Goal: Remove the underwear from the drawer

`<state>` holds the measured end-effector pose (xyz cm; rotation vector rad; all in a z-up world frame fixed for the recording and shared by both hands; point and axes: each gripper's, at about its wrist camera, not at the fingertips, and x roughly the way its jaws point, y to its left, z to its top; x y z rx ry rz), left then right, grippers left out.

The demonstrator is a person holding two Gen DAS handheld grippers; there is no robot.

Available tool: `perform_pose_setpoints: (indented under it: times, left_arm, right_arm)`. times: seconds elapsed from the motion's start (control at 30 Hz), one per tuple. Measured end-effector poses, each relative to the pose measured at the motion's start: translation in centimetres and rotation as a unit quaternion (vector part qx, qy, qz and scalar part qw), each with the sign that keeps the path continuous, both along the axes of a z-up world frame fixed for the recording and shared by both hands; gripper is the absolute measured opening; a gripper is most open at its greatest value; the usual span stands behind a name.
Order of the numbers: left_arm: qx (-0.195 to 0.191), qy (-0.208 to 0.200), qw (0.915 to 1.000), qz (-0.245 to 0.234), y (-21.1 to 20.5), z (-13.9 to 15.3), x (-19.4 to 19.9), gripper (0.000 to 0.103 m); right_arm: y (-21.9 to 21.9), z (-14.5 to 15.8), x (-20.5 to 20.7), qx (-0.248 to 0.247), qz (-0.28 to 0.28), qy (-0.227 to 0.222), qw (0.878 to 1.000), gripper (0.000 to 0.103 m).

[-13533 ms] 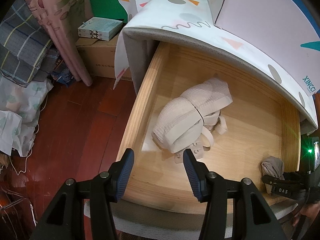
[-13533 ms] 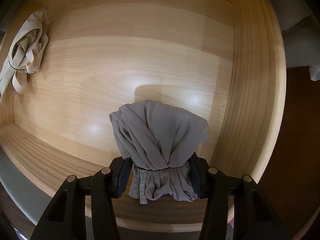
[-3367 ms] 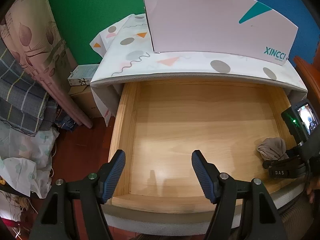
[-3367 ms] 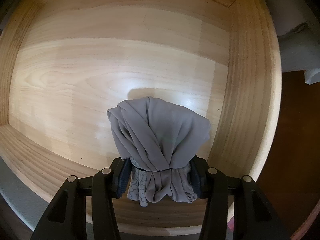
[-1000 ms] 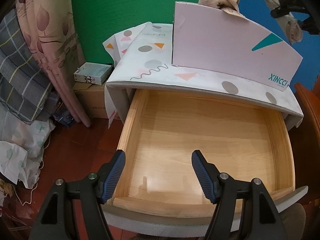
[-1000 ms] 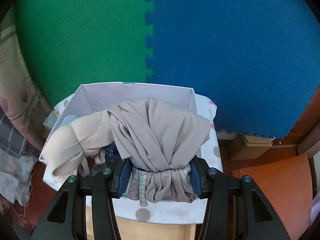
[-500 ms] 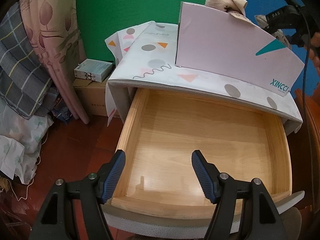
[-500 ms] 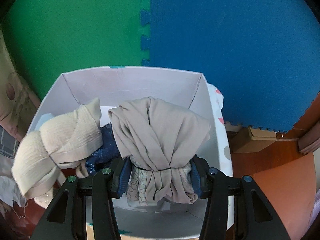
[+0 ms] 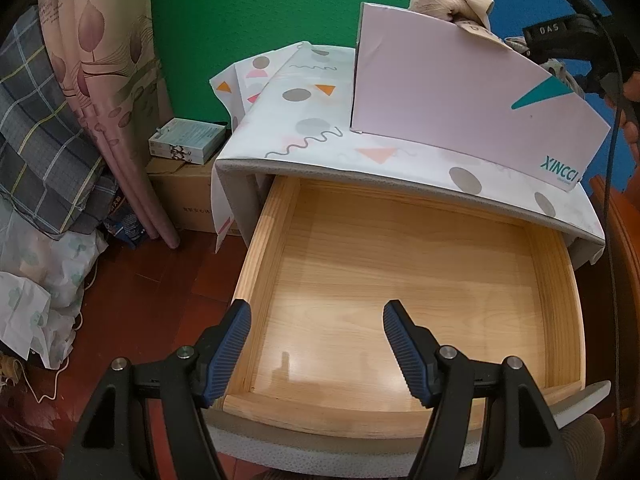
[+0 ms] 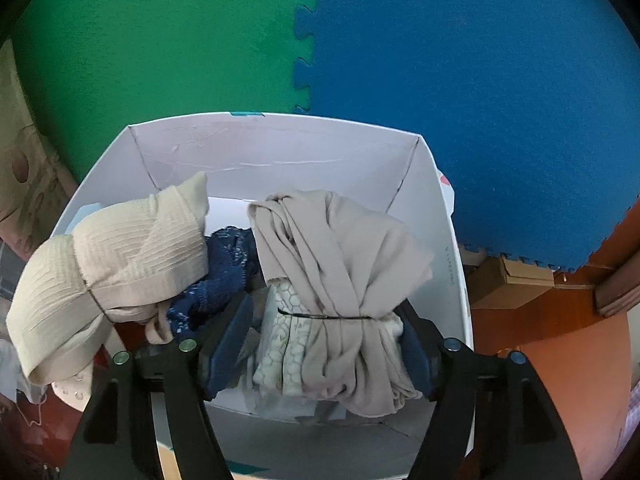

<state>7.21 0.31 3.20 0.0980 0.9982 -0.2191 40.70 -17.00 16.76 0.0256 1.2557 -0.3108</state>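
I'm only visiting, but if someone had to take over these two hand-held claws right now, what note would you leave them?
Left claw: open, holding nothing, above the drawer.
Right claw: jaws opening around the grey bundle, inside the white box on the cabinet top.
Also in the box: a beige ribbed bundle and a dark blue lace piece.
Done: no garments visible in the drawer.
Left: finish letting go and lift the right claw out.

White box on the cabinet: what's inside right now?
White box: a ribbed cream bundle hanging over its left wall, dark blue lace, and a grey tied bundle. Those cover most of the floor.
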Motion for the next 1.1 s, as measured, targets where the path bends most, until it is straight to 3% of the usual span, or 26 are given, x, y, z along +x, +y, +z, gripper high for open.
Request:
perform_pose_setpoints:
  times: [0.33,0.63,0.77,0.93,1.1]
  left_arm:
    - [0.001,-0.001,1.0,0.0,0.0,0.0,0.0,0.071]
    - [0.007,-0.003,1.0,-0.004,0.0,-0.1,-0.3,0.071]
    - [0.012,-0.005,0.9999,-0.006,-0.2,0.1,-0.4,0.071]
    - [0.017,-0.007,0.9998,-0.013,-0.3,0.2,-0.8,0.071]
    - [0.019,-0.01,0.9996,-0.02,-0.3,0.4,-1.4,0.071]
  right_arm:
    - [2.0,4.3,-1.8,-0.001,0.029,-0.03,0.999,0.081]
    - [2.9,8.4,-8.7,0.022,0.036,-0.069,0.997,0.089]
    - [3.3,7.5,-13.4,0.019,0.03,-0.068,0.997,0.092]
    - [4.8,3.6,-18.9,0.001,0.03,-0.036,0.999,0.092]
    - [5.5,-0.2,-22.4,0.032,0.009,-0.008,0.999,0.092]
